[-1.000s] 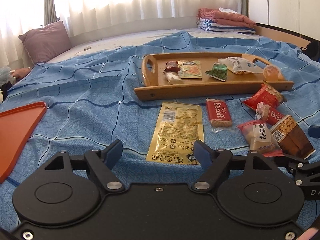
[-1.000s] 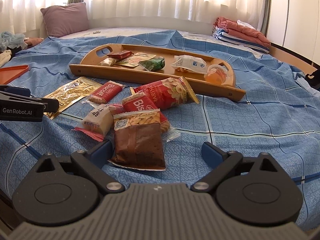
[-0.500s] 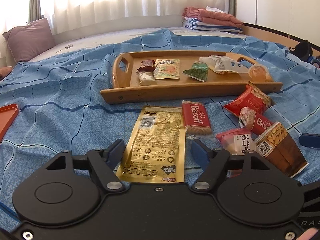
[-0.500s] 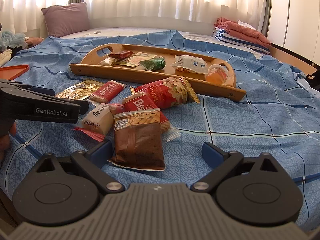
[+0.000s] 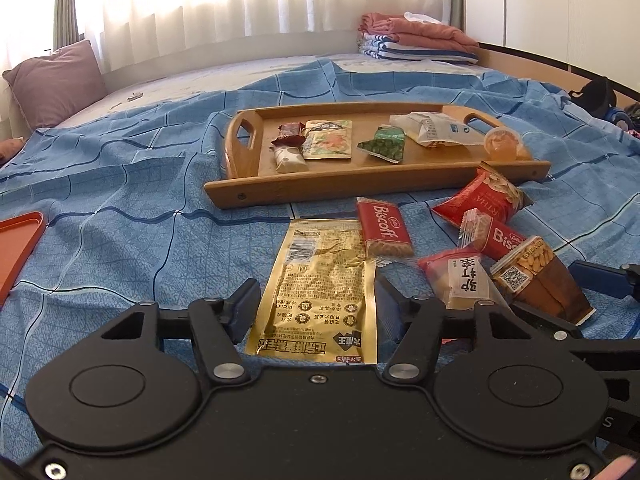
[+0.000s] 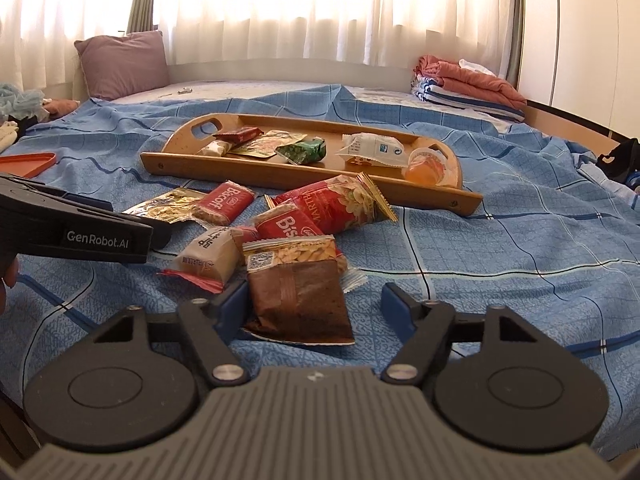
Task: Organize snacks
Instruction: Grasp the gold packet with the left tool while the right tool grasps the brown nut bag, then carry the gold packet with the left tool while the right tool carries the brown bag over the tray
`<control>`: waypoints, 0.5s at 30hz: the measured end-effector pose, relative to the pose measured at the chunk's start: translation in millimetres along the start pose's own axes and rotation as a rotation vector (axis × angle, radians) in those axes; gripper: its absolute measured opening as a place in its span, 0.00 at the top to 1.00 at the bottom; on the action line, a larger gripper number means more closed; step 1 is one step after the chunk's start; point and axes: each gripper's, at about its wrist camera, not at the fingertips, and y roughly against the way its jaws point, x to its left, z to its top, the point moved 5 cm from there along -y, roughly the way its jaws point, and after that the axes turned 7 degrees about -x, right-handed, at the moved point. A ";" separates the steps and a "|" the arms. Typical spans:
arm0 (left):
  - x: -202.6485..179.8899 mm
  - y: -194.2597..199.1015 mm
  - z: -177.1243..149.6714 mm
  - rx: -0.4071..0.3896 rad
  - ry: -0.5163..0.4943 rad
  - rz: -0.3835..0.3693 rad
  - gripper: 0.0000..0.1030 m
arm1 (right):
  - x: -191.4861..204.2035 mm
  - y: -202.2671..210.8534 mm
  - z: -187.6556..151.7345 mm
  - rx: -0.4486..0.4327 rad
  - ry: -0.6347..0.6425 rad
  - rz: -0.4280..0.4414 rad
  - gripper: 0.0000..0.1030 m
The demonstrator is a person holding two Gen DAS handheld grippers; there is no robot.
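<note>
Gold pouch (image 5: 320, 288) lies between my left gripper (image 5: 316, 312) jaws, closing, pads just beside its edges. Brown nut pack (image 6: 298, 292) sits between right gripper (image 6: 316, 308) jaws, closing, right pad apart. Bare blue sheet (image 6: 500, 248) right. Only left view shows the pouch whole.

Blue bedspread (image 5: 120, 208) carries wooden tray (image 5: 320, 194), loose snack packets (image 5: 320, 284).

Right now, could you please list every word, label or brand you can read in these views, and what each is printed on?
"Biscoff": red biscuit wrapper.
"Bis", rest hidden: second red wrapper.
"GenRobot.AI": left gripper's black body.
"ARTH", cut off: red nut bag.
Gold pouch, QR-code packet, white packet: print too small or unclear.
</note>
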 end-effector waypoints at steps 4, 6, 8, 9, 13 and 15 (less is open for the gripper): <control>2.8 5.3 3.3 -0.001 0.014 0.006 0.42 | 2.7 3.9 2.5 -0.016 -0.007 0.007 0.52; 4.0 9.2 6.3 -0.007 0.021 0.005 0.42 | 0.7 5.9 3.8 -0.027 -0.018 0.003 0.52; 5.2 13.1 10.3 -0.015 0.025 0.002 0.42 | -3.1 9.0 6.8 -0.039 -0.036 -0.004 0.53; 5.3 15.2 13.1 -0.022 0.026 0.002 0.42 | -5.4 11.2 8.9 -0.047 -0.047 -0.007 0.53; 6.6 22.4 23.5 -0.048 0.040 0.002 0.42 | -13.6 17.7 19.3 -0.078 -0.069 -0.028 0.53; 6.6 24.7 28.8 -0.061 0.049 -0.001 0.43 | -17.3 18.6 25.4 -0.085 -0.074 -0.036 0.53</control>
